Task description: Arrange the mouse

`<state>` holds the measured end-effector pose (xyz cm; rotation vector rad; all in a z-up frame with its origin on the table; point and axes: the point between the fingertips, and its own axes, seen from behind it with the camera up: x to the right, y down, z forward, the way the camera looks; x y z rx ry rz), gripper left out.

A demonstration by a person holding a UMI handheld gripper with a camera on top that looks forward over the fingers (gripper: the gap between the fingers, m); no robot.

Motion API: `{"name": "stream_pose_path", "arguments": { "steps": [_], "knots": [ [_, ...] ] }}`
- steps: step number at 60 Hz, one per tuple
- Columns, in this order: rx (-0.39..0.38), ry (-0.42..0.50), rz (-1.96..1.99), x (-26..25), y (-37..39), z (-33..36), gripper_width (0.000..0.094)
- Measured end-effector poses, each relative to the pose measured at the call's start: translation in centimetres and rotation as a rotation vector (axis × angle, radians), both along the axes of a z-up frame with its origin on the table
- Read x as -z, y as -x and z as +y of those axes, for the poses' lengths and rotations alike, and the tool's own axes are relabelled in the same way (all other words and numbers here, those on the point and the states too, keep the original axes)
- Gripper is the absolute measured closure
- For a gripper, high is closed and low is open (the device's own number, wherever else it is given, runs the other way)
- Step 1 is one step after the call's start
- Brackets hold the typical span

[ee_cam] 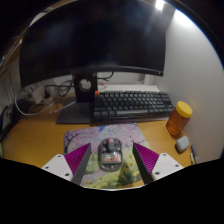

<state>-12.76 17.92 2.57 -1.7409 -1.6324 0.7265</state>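
Gripper [109, 163] open, mouse [109, 152] btwn fingers, gaps both sides, resting on mat [92, 136]. Not grasped yet; kbd [131, 104] far. Placement left.

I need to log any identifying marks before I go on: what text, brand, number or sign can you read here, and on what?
No text can be read.
Keyboard: key legends too small to read.
Monitor: screen dark, no logo readable.
Mouse, between the open fingers on the patterned mat: no mark visible.
Orange bottle: no readable label.
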Motion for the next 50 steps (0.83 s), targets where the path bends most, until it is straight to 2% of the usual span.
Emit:
{"name": "stream_pose_path", "arguments": {
  "steps": [8,20,29,50],
  "knots": [
    [0.002,0.057,-0.018,-5.5,-5.0,-3.0,0.0077],
    [-0.049,0.046,-0.028,-12.1,-12.1,-7.3,0.0084],
    [-0.083,0.057,-0.054,-13.2,-14.7,-9.7,0.0088],
    [-0.085,0.038,-0.073,-13.2,-14.6,-11.1,0.0083]
  ]
}}
